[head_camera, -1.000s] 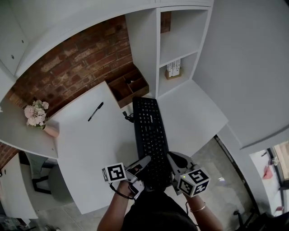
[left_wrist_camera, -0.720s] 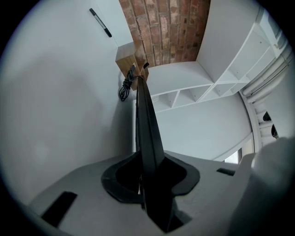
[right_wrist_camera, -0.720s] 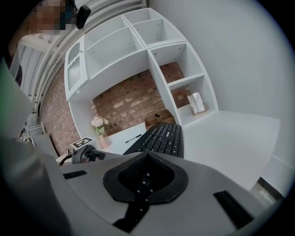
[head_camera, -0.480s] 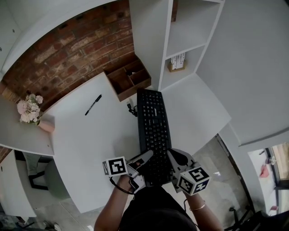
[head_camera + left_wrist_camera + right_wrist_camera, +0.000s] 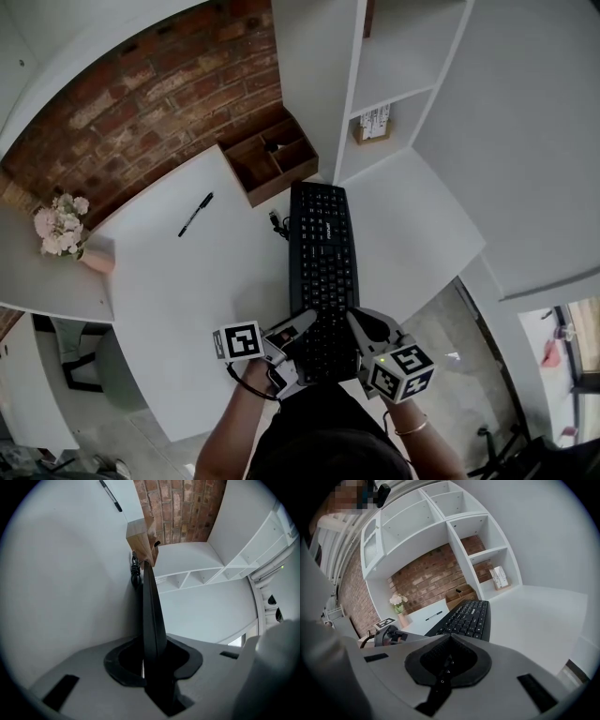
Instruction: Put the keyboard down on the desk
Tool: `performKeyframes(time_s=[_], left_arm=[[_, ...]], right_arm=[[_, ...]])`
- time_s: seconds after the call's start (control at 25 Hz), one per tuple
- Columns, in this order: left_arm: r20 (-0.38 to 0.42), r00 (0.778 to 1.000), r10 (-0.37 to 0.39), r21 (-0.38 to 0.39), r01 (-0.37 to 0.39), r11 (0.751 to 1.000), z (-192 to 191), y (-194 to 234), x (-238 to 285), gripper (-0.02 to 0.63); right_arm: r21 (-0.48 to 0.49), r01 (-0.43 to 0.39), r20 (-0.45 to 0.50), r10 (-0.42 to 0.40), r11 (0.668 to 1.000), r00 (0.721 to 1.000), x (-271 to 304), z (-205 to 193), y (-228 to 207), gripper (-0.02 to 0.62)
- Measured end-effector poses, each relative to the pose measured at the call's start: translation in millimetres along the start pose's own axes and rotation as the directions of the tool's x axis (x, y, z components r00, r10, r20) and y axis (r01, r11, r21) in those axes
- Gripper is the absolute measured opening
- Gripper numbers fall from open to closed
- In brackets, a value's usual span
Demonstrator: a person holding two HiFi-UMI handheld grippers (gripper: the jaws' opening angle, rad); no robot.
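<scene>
A black keyboard runs lengthwise away from me, over the seam between the white desk and the white surface to its right. My left gripper grips its near left corner, jaws closing tighter on the edge. In the left gripper view the keyboard stands edge-on, clamped in the left gripper. My right gripper is shut on the near right corner. The right gripper view has the keyboard stretching out from the right gripper. I cannot tell whether the keyboard rests on the desk.
A black pen lies on the desk's left part. A wooden organiser sits by the brick wall, with a coiled black cable beside the keyboard's far end. Flowers stand far left. White shelves hold a small box.
In the head view the keyboard and both grippers have shifted slightly right and toward the organiser. Both grippers keep their hold on its near corners.
</scene>
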State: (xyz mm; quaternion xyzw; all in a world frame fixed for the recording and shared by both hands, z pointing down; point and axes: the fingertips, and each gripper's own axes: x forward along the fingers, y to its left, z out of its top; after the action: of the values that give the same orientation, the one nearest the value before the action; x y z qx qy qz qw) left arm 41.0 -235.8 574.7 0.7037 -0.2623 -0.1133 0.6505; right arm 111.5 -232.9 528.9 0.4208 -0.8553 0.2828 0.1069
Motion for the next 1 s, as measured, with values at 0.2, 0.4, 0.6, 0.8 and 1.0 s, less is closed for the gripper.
performKeyframes(time_s=[0.2, 0.4, 0.6, 0.8, 1.0], left_arm=[[-0.006, 0.999, 0.044, -0.004, -0.044, 0.999, 2, 4, -1, 0.097], [-0.026, 0.994, 0.106, 0.013, -0.106, 0.994, 1, 9, -1, 0.101], [-0.044, 0.986, 0.162, 0.064, -0.159, 0.985, 1, 10, 1, 0.108], [-0.047, 0.979, 0.198, 0.099, -0.193, 0.976, 1, 12, 0, 0.118], [-0.044, 0.972, 0.233, 0.132, -0.225, 0.965, 0, 12, 0, 0.146]], right_arm=[[-0.007, -0.011, -0.007, 0.011, 1.0, 1.0, 5, -1, 5, 0.005], [-0.014, -0.018, -0.006, 0.018, 1.0, 1.0, 6, 1, 9, 0.005], [-0.015, -0.018, -0.003, 0.018, 1.0, 1.0, 6, 1, 9, 0.005], [-0.011, -0.016, 0.001, 0.016, 1.0, 1.0, 3, 1, 9, 0.005], [-0.01, -0.009, 0.012, 0.009, 1.0, 1.0, -1, 3, 6, 0.005]])
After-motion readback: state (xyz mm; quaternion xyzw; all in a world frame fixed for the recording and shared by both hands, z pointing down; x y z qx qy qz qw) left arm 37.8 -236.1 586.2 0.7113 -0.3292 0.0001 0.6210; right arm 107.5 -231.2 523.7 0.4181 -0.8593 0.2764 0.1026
